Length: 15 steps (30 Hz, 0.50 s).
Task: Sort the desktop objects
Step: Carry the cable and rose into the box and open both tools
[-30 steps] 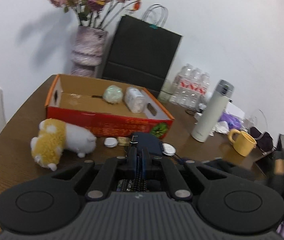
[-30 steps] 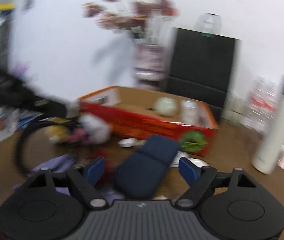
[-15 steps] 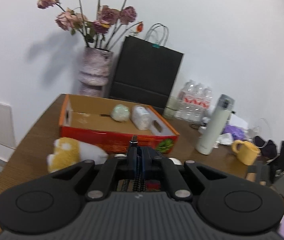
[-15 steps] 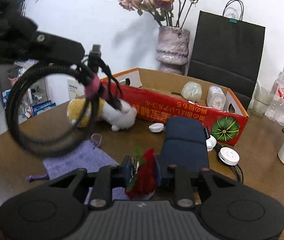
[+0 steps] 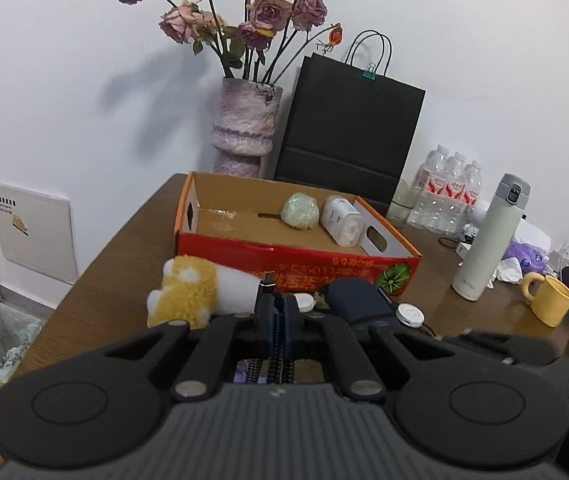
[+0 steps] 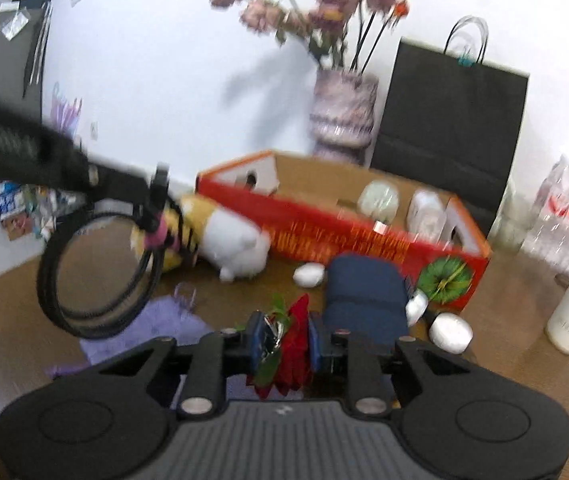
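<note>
Bright, even light; right view motion-blurred; fisheye bending.

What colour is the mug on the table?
Yellow; the mug shows best in the left wrist view.

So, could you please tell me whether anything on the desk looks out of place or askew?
Yes: the yellow-and-white plush toy lies on its side against the red cardboard box, not upright. A purple cloth pouch lies rumpled on the brown wooden table, and small white round cases sit scattered beside the box.
</note>
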Motion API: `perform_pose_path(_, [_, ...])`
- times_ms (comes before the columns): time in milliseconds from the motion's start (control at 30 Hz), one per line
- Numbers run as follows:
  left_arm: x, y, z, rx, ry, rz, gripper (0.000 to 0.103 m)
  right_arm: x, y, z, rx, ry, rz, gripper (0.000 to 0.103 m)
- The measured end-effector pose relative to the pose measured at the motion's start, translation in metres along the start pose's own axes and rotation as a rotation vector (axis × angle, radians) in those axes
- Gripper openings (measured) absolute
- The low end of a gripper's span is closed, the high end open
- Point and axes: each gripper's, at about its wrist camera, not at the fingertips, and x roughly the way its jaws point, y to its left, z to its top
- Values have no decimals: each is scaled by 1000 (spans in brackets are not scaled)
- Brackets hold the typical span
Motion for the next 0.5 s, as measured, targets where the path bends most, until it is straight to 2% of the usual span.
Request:
perform_pose_path(133, [3, -4, 16, 12, -34, 2, 6, -14, -7, 22, -17, -80, -13, 21])
perform_pose_path(200, [8, -8, 30, 36, -79, 0, 6, -14, -13, 36, -45, -112, -24, 21])
perform_pose_path(333, [25, -14, 63, 89, -128, 21, 6, -3, -31, 72, -68, -162, -51, 21])
perform_pose_path(500, [55, -8, 101, 80, -140, 15, 6, 18, -54, 117, -64, -214, -61, 21])
